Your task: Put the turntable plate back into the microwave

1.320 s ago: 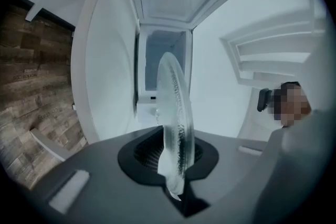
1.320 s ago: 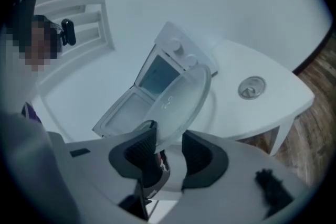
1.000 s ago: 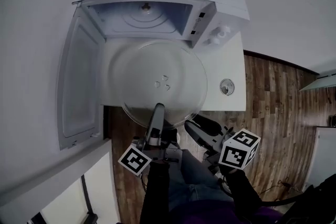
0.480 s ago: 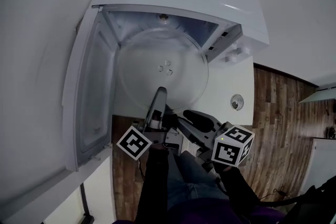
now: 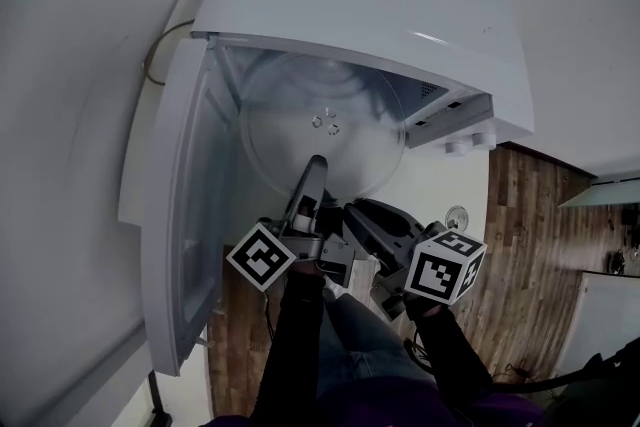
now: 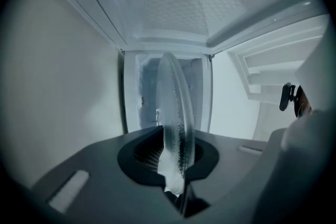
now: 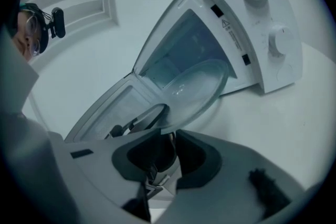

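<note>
Counter (image 5: 452, 177), open microwave (image 5: 400, 5), turntable plate (image 5: 320, 140) partly inside

The microwave (image 5: 380, 5) mouth stands open, walled on the left by the swung-out door (image 5: 185, 215) and on the right by the side that carries the knobs (image 5: 461, 147); the turntable plate (image 5: 320, 140) spans nearly its whole width, leaving only slim gaps at either edge; the left claw (image 5: 315, 167), clamped on the plate's near rim, blocks the middle approach; bare bench (image 5: 440, 180) lies open to the right.

Dim, bluish, fisheye-warped views, dark vignetted corners, faint glare on microwave (image 5: 400, 5) top.
</note>
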The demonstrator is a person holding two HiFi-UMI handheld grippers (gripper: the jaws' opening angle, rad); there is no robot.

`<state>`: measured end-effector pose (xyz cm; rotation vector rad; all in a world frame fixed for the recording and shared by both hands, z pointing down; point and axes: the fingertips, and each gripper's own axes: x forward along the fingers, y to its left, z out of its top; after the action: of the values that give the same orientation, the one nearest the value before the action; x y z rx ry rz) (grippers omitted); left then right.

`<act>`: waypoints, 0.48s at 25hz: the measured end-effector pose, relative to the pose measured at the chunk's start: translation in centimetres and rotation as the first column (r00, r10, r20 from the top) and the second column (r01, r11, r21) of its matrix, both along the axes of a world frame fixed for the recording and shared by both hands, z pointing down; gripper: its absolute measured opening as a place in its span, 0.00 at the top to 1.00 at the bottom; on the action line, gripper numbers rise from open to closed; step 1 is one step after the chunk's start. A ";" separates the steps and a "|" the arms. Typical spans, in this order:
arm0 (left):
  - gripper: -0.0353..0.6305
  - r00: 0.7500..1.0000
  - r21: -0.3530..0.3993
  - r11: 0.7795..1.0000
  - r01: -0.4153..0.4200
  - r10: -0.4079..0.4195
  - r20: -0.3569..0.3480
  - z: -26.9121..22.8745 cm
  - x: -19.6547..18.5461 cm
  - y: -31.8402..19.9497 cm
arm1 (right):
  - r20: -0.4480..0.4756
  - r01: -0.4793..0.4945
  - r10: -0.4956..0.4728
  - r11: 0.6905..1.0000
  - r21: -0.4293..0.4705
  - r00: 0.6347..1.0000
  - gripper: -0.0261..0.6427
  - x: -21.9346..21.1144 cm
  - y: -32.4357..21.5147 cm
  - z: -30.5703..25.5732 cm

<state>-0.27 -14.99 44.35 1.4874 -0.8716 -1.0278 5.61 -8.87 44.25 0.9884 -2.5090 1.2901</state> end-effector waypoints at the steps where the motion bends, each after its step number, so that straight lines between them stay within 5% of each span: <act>1: 0.89 1.000 -0.003 1.000 -0.004 0.004 -0.001 0.2 0.0 -0.6 | 0.004 -0.007 0.007 1.000 -0.002 1.000 0.82 0.0 -0.6 0.1; 12: 0.89 0.999 0.012 0.999 -0.036 0.036 -0.003 1.6 -0.2 -5.5 | 0.134 -0.065 0.072 0.996 -0.058 0.988 0.81 -0.7 -5.8 0.9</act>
<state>-0.50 -20.51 45.99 1.5056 -0.8345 -1.0099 4.88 -14.64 45.19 1.0162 -2.5445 1.4840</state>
